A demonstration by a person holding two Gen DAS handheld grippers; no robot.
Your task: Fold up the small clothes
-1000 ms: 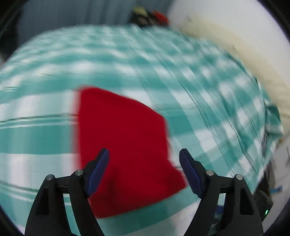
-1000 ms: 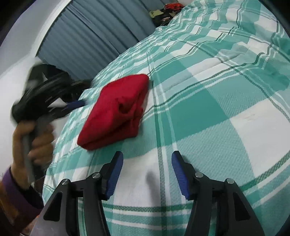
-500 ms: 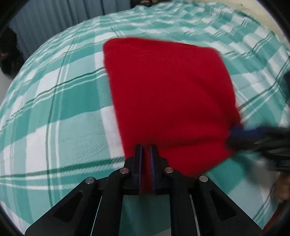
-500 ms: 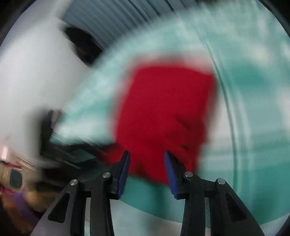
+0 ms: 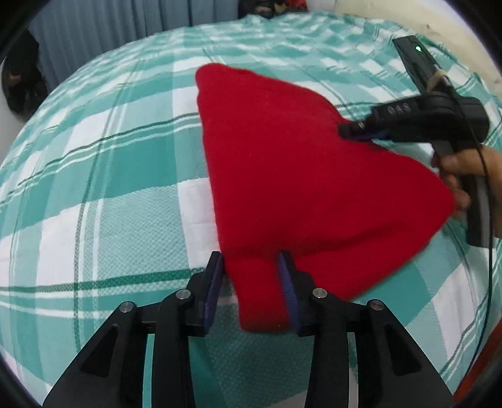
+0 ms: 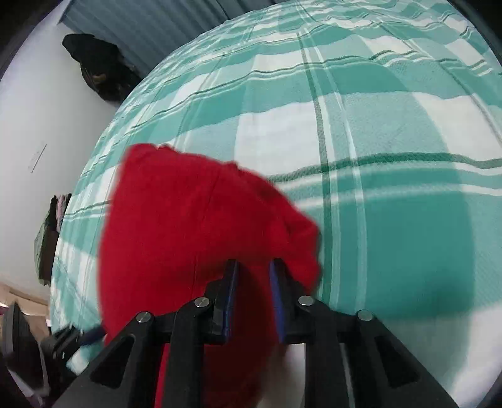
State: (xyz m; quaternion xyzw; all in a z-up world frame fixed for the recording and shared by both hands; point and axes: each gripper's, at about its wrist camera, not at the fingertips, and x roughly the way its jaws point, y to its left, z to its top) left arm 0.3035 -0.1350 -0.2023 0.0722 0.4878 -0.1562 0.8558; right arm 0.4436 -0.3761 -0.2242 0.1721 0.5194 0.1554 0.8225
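Note:
A folded red garment (image 5: 301, 175) lies partly lifted over the green-and-white plaid bed cover (image 5: 119, 194). My left gripper (image 5: 251, 279) has its jaws apart around the garment's near corner, with cloth between the blue pads. My right gripper (image 6: 252, 282) holds the opposite edge of the red garment (image 6: 188, 226) between narrowly spaced pads; it also shows in the left wrist view (image 5: 360, 133), pinching the garment's far right edge. The garment's underside is hidden.
Blue-grey curtains (image 5: 103, 34) hang behind the bed. Dark clothes (image 6: 94, 69) hang on the white wall at left. More dark items (image 5: 273, 6) lie at the bed's far end. The plaid cover (image 6: 392, 157) stretches wide to the right.
Both grippers came in to the garment. The left shut on its near corner and has now opened part way. The right has closed onto the opposite edge, and the garment is pulled up.

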